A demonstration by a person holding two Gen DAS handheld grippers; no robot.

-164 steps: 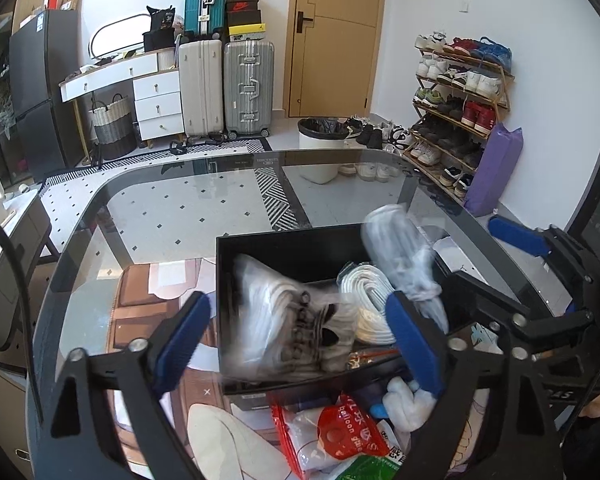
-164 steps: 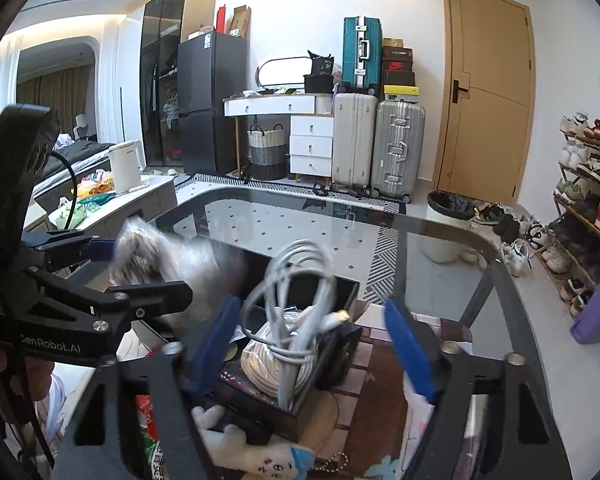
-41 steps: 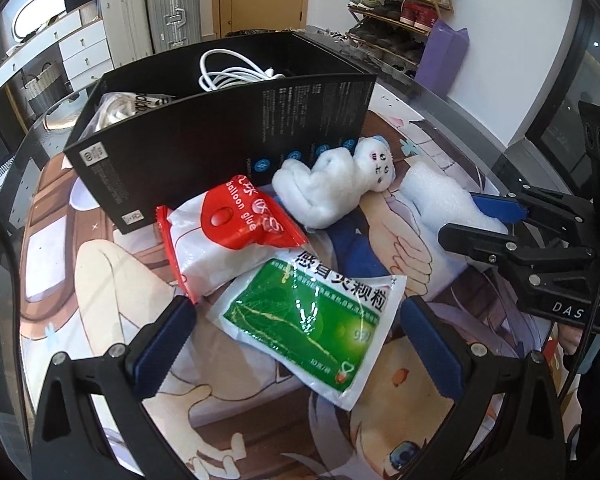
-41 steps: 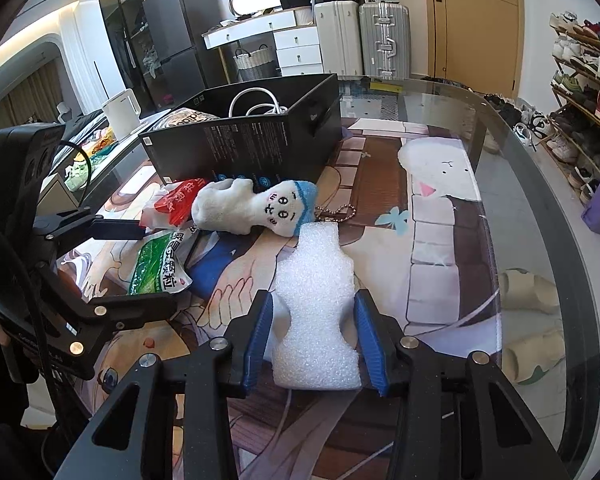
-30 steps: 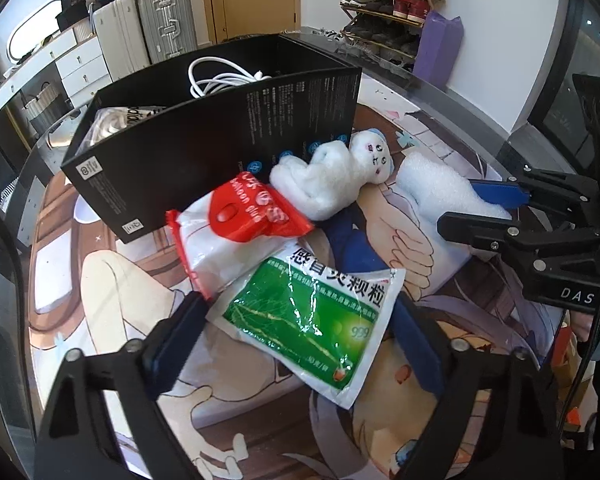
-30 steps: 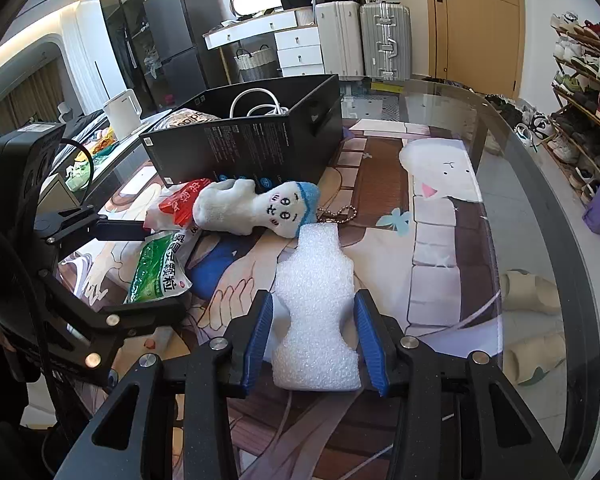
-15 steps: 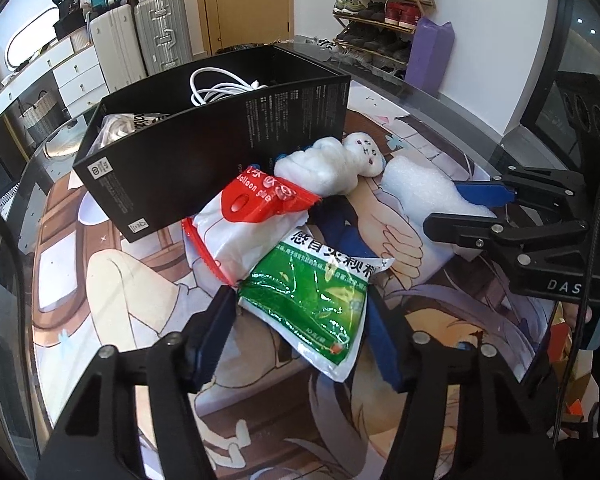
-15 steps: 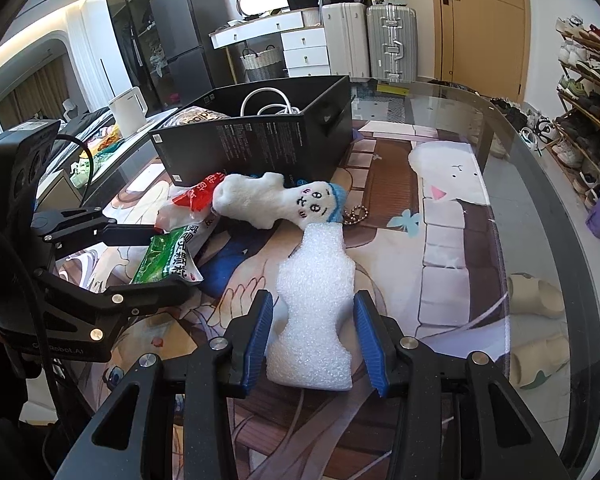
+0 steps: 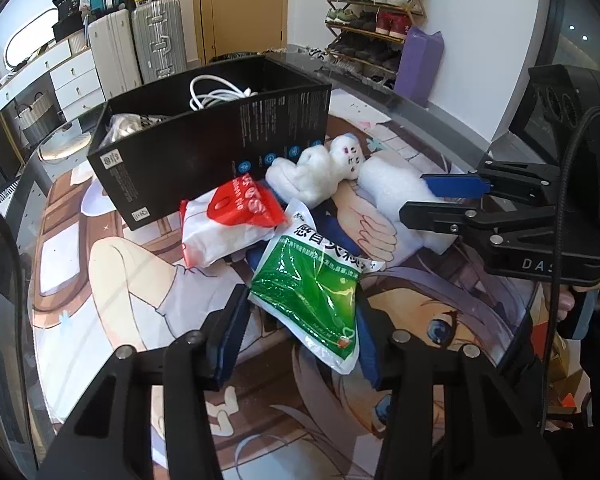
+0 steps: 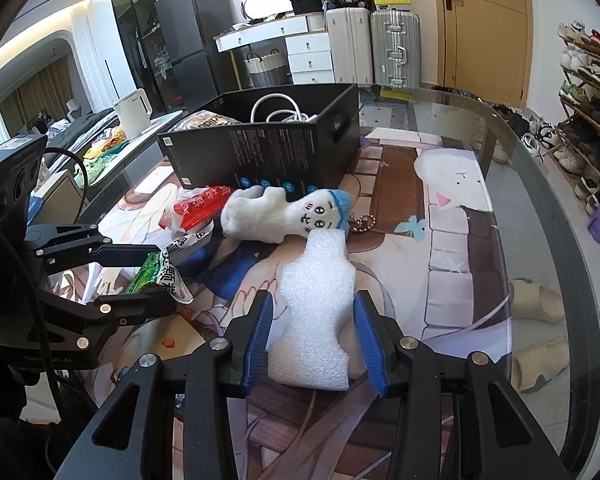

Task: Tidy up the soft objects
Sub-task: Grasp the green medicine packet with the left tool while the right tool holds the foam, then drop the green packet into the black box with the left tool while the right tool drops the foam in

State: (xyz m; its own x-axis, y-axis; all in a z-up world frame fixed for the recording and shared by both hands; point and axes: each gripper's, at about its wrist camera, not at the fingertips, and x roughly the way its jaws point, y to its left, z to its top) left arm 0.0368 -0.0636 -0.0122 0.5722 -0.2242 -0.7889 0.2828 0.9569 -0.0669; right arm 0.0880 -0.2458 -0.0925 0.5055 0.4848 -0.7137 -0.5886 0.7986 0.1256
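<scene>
Step in hand, as judged: both tools have taken hold of a soft item for transfer to the black box (image 9: pixel 204 140), which stands at the far side of the table (image 10: pixel 540 208) and already contains a white cable coil (image 9: pixel 216 94) and a bagged item. The left hand-held gripper (image 9: pixel 304 336) is closed narrow on the near end of the green sachet (image 9: pixel 312 280); the sachet appears raised, its long axis running from the pads away toward the box, printed end farthest. The right hand-held gripper (image 10: pixel 314 344) is closed on the waist of the white foam piece (image 10: pixel 316 312); the long axis of the foam piece runs near to far along the fingers, narrow neck pointing far and lying just beside, possibly touching, the head of the plush doll (image 10: pixel 284 216). Whether the foam piece is clear of the printed mat cannot be told. The doll lies on its side in front of the box, head to the right in the right wrist view. The red-and-white packet (image 9: pixel 228 220) lies against the near box wall. Next move, as judged: raise each item above the box rim, carry it over the opening, then release.
</scene>
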